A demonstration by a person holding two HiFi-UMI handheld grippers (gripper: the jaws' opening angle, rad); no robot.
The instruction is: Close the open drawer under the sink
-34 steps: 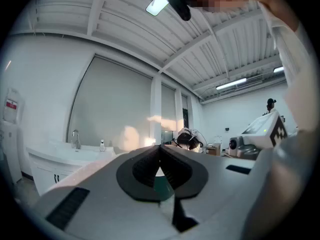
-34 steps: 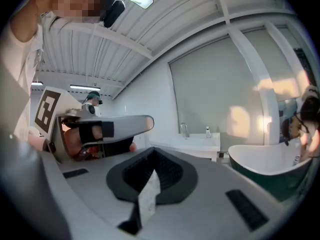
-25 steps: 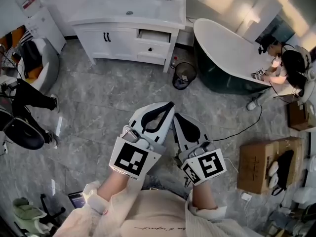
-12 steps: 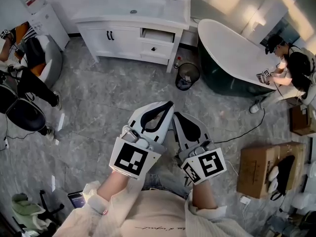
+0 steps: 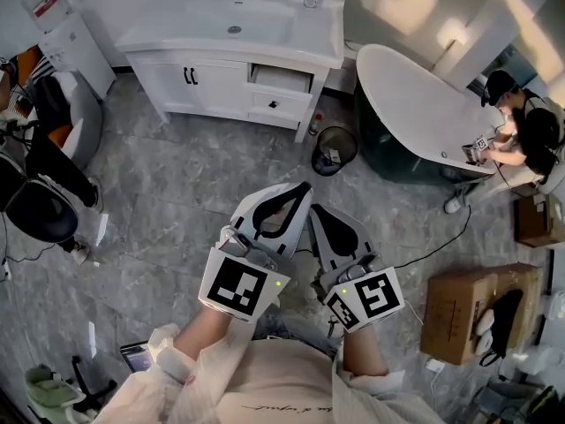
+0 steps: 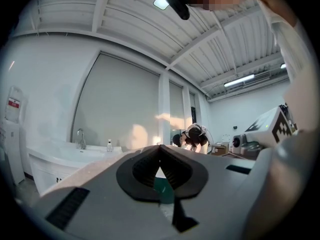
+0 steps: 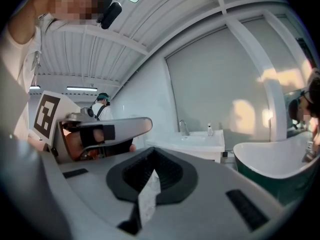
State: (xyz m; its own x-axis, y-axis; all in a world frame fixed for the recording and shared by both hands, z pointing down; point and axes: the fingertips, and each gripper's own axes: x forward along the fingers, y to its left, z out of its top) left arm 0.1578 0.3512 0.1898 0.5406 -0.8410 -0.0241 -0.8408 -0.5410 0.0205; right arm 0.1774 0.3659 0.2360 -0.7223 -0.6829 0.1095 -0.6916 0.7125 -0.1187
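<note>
The white sink cabinet (image 5: 212, 82) stands far ahead at the top of the head view. Its upper right drawer (image 5: 281, 78) is pulled out a little; the drawer below it (image 5: 274, 105) is closed. Both grippers are held close to my body, far from the cabinet. My left gripper (image 5: 303, 186) is shut with nothing in it, and so is my right gripper (image 5: 315, 208) beside it. In the left gripper view the shut left gripper (image 6: 160, 147) points over the sink cabinet (image 6: 50, 161). The right gripper view shows the shut right gripper (image 7: 152, 152) and the sink cabinet (image 7: 197, 143).
A dark green bathtub (image 5: 415, 104) stands right of the cabinet, with a person (image 5: 521, 122) bent over its far end. A black waste bin (image 5: 333, 148) sits between them. A cable (image 5: 433, 237) and a cardboard box (image 5: 468, 312) lie at right, and a seated person (image 5: 44, 175) is at left.
The cabinet has slid slightly lower and to the right in the head view as my view shifted. Both grippers stay shut and in the same place before me.
</note>
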